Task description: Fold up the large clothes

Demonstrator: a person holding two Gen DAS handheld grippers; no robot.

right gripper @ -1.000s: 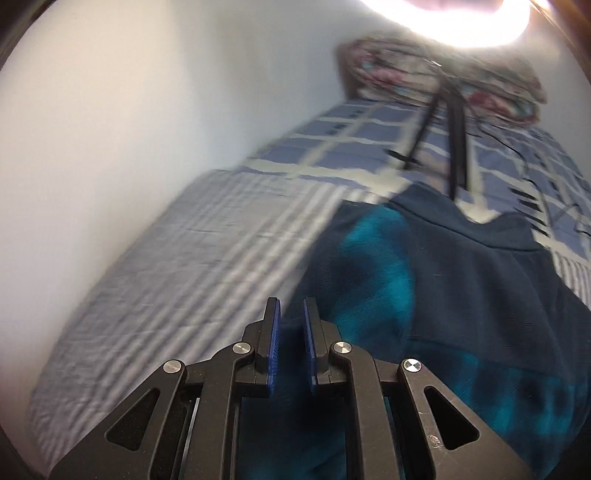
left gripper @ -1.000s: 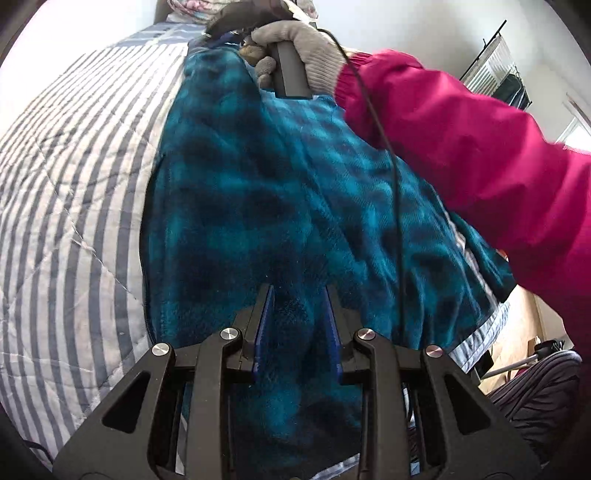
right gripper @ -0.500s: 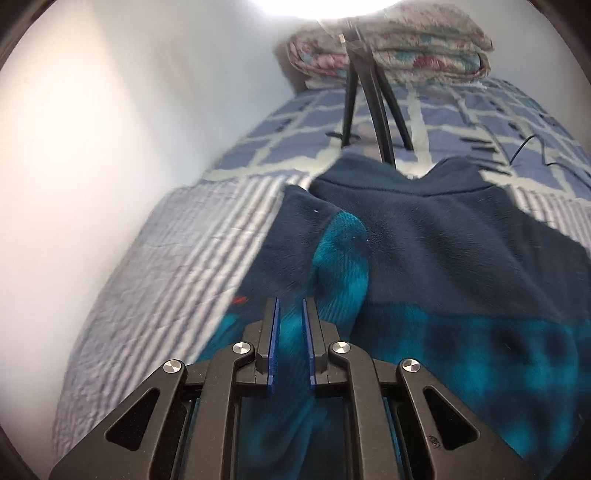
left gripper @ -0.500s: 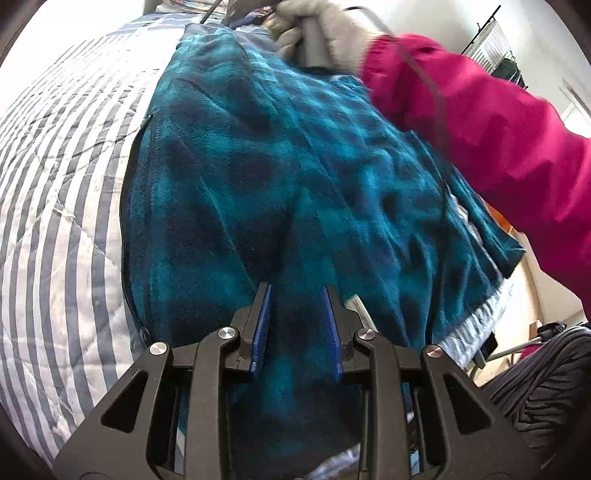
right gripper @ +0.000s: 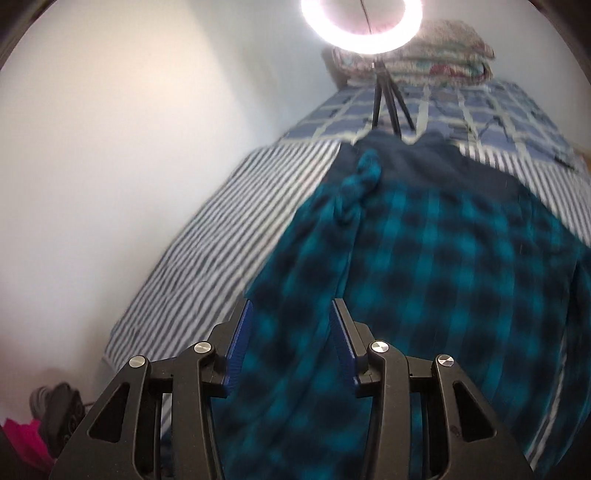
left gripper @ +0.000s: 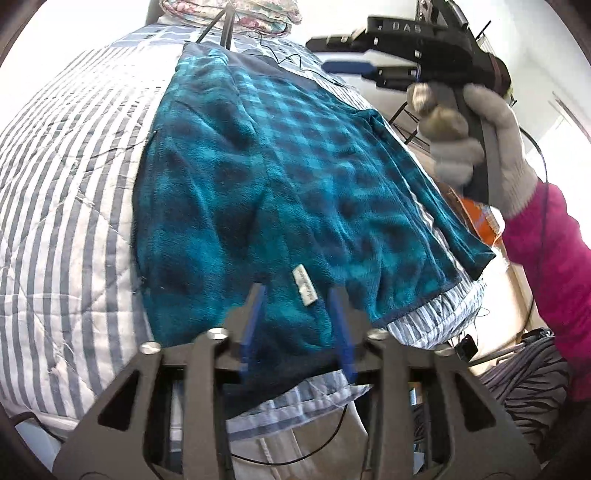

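A teal and navy plaid fleece garment point(left gripper: 280, 177) lies on the striped quilt point(left gripper: 74, 206), with its navy collar end point(right gripper: 424, 162) far from me. My left gripper point(left gripper: 297, 295) hovers at the near hem by a white label point(left gripper: 304, 286). Its jaws are opening, the fabric lies slack between them and the pads do not press on it. My right gripper point(right gripper: 291, 306) hangs above the plaid cloth, jaws opening, with nothing held. In the left wrist view the right gripper point(left gripper: 334, 53) is raised at the upper right in a gloved hand point(left gripper: 476, 147).
A ring light point(right gripper: 362, 26) on a tripod point(right gripper: 384, 107) stands on the checked bedding point(right gripper: 480, 110) beyond the collar. Folded floral quilts point(right gripper: 436, 55) lie behind it. A white wall point(right gripper: 129, 147) runs along the left. Shoes point(right gripper: 55, 410) sit on the floor, and the bed edge point(left gripper: 443, 317) drops off at the right.
Both grippers' jaws have widened. The right gripper has let go at the collar end and pulled back and up over the garment. The left has drawn back to the hem.
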